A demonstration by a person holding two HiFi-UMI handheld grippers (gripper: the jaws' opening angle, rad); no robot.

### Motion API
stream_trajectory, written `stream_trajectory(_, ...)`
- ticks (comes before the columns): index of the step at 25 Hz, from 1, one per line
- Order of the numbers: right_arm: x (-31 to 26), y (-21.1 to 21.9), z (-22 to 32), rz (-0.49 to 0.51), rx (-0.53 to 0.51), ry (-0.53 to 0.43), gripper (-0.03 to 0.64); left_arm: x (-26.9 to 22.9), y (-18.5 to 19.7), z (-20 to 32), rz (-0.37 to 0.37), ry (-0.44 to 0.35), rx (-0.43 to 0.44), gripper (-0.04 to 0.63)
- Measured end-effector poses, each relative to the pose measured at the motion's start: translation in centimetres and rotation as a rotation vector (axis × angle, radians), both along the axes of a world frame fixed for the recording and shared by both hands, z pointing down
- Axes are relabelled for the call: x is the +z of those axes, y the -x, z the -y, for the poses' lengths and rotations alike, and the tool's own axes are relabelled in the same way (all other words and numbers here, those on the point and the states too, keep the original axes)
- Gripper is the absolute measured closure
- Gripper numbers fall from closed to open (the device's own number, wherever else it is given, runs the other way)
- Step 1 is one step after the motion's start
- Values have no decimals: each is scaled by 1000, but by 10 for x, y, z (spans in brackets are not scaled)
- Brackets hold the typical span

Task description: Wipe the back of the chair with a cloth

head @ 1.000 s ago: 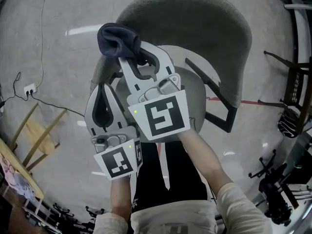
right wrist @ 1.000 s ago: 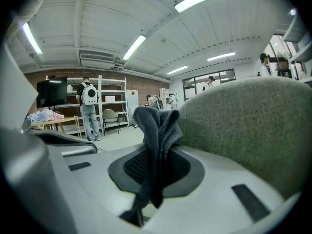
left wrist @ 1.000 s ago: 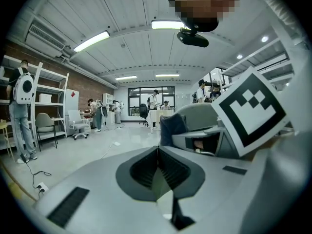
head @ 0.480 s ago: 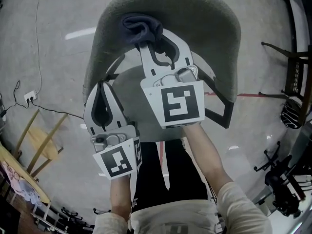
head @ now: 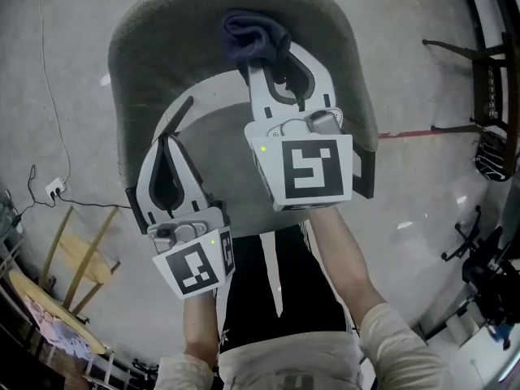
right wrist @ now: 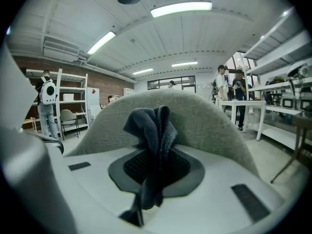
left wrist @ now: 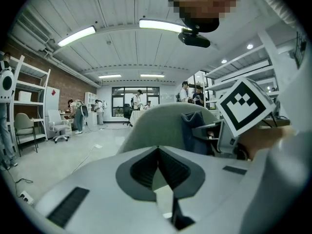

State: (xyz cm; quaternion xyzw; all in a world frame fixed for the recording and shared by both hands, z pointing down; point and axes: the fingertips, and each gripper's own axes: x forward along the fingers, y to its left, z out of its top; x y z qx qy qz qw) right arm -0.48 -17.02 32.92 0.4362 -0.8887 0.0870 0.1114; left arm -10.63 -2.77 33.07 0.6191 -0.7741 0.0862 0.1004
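One cloth [head: 256, 37] — in right gripper [head: 266, 65] — at chair back [head: 162, 47]; left gripper [head: 166, 142] closed.

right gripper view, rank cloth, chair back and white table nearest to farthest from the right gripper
1. cloth, centre, held between the jaws
2. chair back, right behind the cloth
3. white table, far off on the right
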Motion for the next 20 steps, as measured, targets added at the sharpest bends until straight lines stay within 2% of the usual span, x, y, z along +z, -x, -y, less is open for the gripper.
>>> stream_trajectory(10,-7,-57,3,7,159,-9,558,-1,-32,17,-7,-8,107,580)
stream_trajectory(20,-8,-95,-1,-39,266,-38,558,-1,-40,17,-9,-7,145,580)
